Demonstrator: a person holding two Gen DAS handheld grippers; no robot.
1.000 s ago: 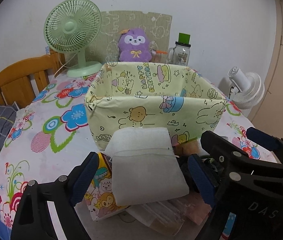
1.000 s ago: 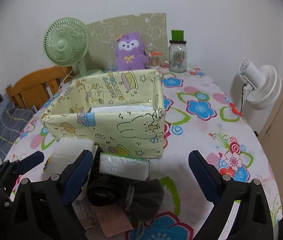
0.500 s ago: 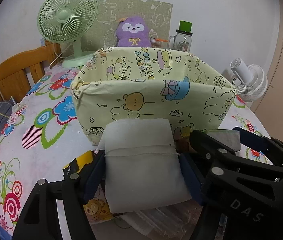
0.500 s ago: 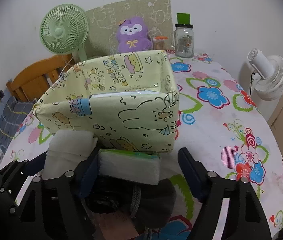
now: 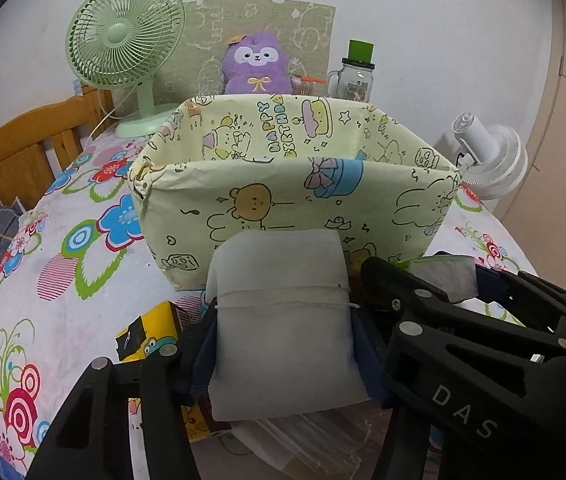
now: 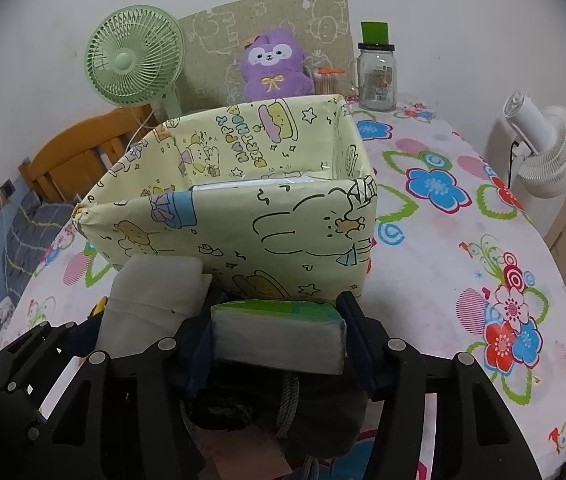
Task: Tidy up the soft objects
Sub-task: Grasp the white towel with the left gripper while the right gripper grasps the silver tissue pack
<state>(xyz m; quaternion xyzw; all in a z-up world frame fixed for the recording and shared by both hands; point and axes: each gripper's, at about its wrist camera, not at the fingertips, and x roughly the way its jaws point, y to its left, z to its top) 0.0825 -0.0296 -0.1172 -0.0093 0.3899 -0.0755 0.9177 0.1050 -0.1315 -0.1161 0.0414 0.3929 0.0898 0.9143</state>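
We see soft, even indoor light, no hard shadows; white wall [image 5: 423,20] slightly grey, dimmer toward upper left of frame. Strong fisheye bend, black vignette at all corners. Centre sharp; black tongs [image 6: 277,334] at bottom dark, detail lost. Faint sheen on counter [image 6: 443,280] cloth.

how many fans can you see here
2: a green desk fan at the table's far left by the wall, and a white fan off the table's right edge. Others may be hidden.
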